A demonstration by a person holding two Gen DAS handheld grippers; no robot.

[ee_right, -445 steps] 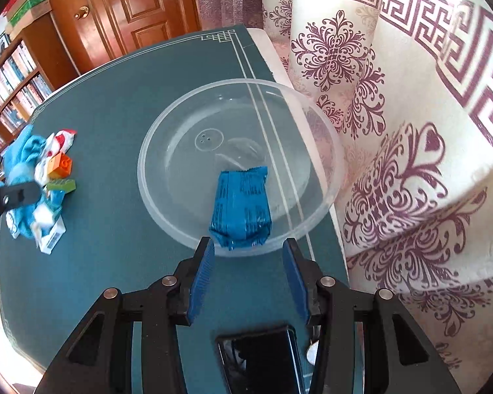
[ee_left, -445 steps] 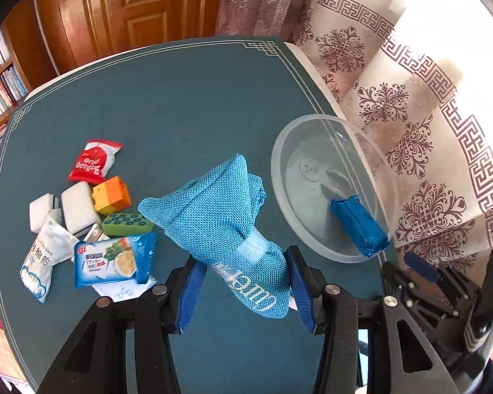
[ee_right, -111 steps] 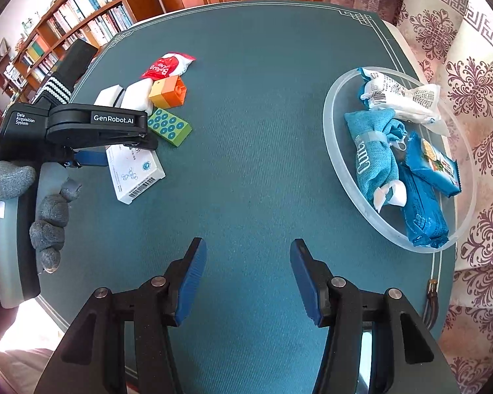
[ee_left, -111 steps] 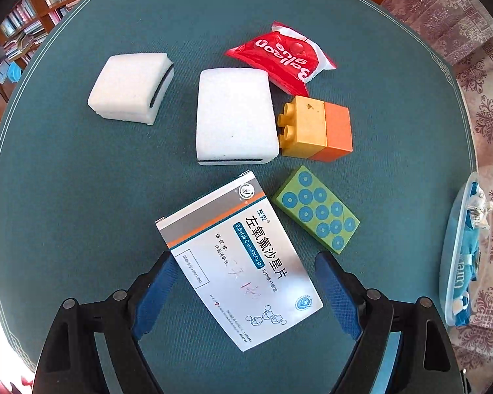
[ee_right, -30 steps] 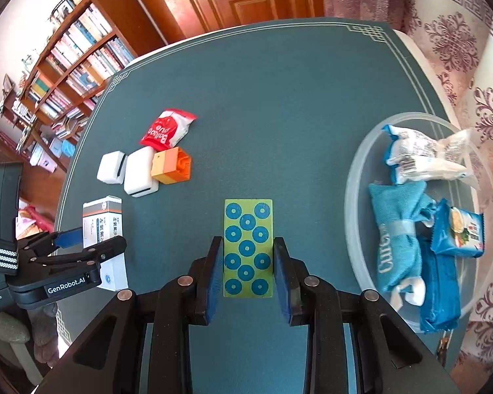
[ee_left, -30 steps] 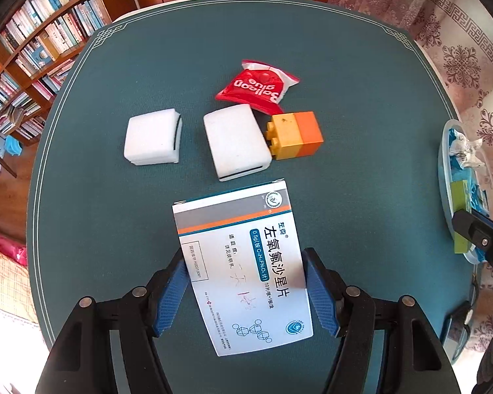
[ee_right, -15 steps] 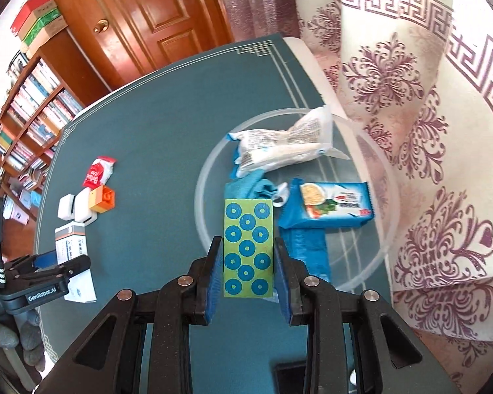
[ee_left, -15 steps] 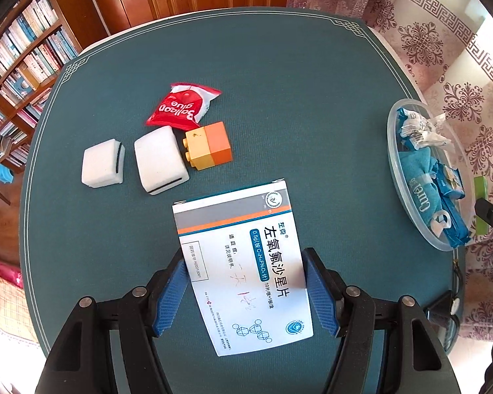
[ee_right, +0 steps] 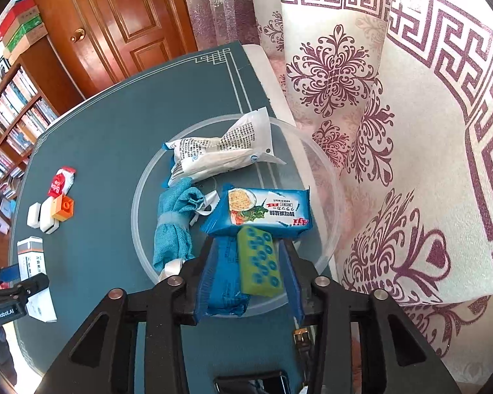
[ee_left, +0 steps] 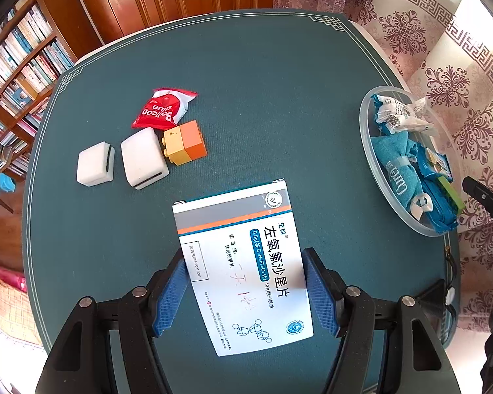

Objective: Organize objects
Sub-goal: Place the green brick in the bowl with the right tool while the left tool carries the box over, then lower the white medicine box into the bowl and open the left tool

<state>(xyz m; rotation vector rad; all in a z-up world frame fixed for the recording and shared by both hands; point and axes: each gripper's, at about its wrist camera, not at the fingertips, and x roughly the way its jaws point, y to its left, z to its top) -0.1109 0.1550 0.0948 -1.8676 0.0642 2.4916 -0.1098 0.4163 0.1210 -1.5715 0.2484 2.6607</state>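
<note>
My right fingers (ee_right: 246,271) just opened, dropping the green block (ee_right: 259,264) into the bowl (ee_right: 325,226); my left fingers (ee_left: 245,290) hold the medicine box (ee_left: 243,262), next in.

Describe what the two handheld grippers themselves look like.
Both the left gripper and right gripper have black angular frames with silver screws and two fingers faced with ribbed blue pads. The right wrist view shows white "GenRobot.AI" lettering on the left one's side.

Wooden door (ee_right: 121,29); bookshelf (ee_left: 13,75) at left; patterned curtain (ee_right: 394,115) beside table (ee_left: 279,75).
</note>
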